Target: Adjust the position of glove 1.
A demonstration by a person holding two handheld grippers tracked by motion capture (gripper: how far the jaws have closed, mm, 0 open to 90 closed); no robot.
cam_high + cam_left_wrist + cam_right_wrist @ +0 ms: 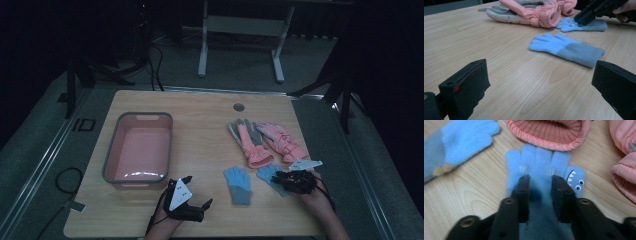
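High view: the right gripper sits on a blue glove at the desk's right front, just before the pink gloves; the left gripper rests beside a pink tub

Left gripper view: its jaws stand wide, empty

Right gripper view: narrow jaws pinch the glove's palm, with a second blue glove nearby

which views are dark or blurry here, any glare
High view: dim overall, room black beyond the table, a faint glint inside the pink bin. Left gripper view: evenly lit and sharp on the blue glove. Right gripper view: bright, glove fingers near the right gripper soft.
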